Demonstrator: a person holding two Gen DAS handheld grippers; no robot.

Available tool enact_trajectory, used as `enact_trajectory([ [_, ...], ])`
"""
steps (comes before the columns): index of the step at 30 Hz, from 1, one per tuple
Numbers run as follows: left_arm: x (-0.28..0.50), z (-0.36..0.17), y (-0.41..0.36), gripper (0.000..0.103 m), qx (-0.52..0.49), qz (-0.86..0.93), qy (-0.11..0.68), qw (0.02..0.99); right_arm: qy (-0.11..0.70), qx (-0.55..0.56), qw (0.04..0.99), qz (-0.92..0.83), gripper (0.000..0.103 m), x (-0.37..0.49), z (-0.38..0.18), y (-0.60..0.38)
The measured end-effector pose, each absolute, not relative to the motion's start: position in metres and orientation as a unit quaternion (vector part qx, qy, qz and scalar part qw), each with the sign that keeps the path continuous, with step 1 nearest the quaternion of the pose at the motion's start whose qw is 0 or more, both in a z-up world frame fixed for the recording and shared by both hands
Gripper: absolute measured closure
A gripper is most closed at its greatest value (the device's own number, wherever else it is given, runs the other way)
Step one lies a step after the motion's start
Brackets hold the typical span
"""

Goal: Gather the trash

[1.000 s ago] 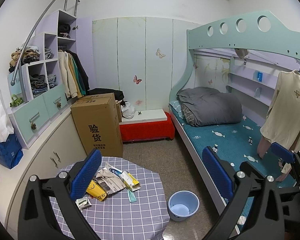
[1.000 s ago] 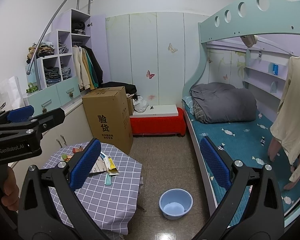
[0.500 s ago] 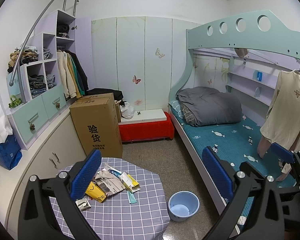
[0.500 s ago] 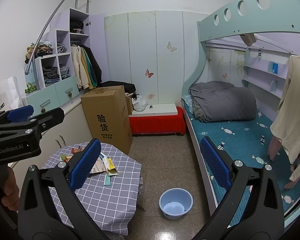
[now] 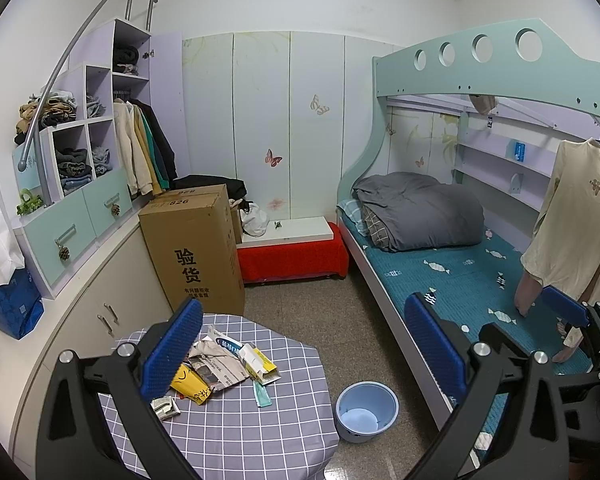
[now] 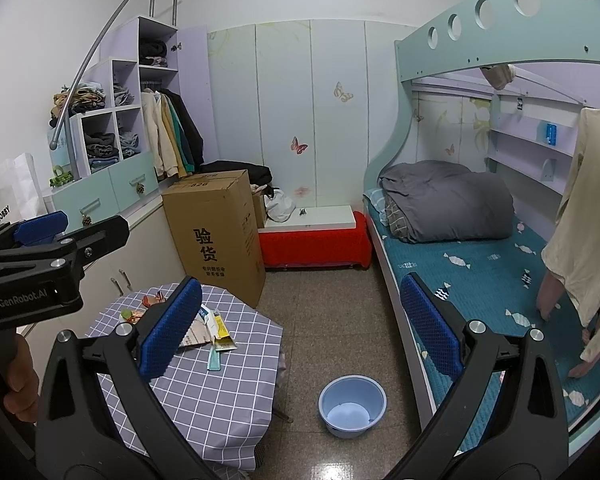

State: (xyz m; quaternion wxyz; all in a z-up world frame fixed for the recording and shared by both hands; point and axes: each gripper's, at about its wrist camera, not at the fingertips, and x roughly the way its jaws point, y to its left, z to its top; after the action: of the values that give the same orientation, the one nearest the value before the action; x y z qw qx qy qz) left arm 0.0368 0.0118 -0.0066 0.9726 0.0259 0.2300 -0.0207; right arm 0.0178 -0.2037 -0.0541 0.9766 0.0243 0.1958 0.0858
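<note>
Trash (image 5: 224,368) sits in a loose heap on the checked tablecloth of the small table (image 5: 260,420), at about eight o'clock in the left wrist view: a flattened printed wrapper, a yellow packet (image 5: 190,384), an opened yellow-and-white carton (image 5: 260,364), a teal strip (image 5: 262,389) and a small crumpled wrapper (image 5: 165,407) nearest the camera. From the right wrist view a couple of orange and green scraps (image 6: 140,308) also lie toward the table's far left edge.

Nothing is collected so far, as far as these views show. The blue bin (image 5: 366,406) stands on the floor just beside the table, at five o'clock of the heap, and looks bare inside (only its pale bottom shows).

The left gripper (image 5: 304,344) hangs above the table with its fingers spread wide and nothing between them; its left pad is over the edge of the heap. The right gripper (image 6: 300,320) is likewise spread and empty, held farther back from the table, over the floor between table and bed.

Every piece therefore remains to be picked up and dropped in the bin, probably starting with the pieces under the left gripper.
</note>
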Motion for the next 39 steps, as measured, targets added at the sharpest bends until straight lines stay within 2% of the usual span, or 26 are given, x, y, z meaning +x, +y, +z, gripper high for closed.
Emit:
enact_trajectory([
  [39,0.06,-0.018,-0.014,0.004,0.028,-0.005,0.254,0.967,0.211,0.039,0.971,0.101,0.006,0.036,-0.06,-0.217],
])
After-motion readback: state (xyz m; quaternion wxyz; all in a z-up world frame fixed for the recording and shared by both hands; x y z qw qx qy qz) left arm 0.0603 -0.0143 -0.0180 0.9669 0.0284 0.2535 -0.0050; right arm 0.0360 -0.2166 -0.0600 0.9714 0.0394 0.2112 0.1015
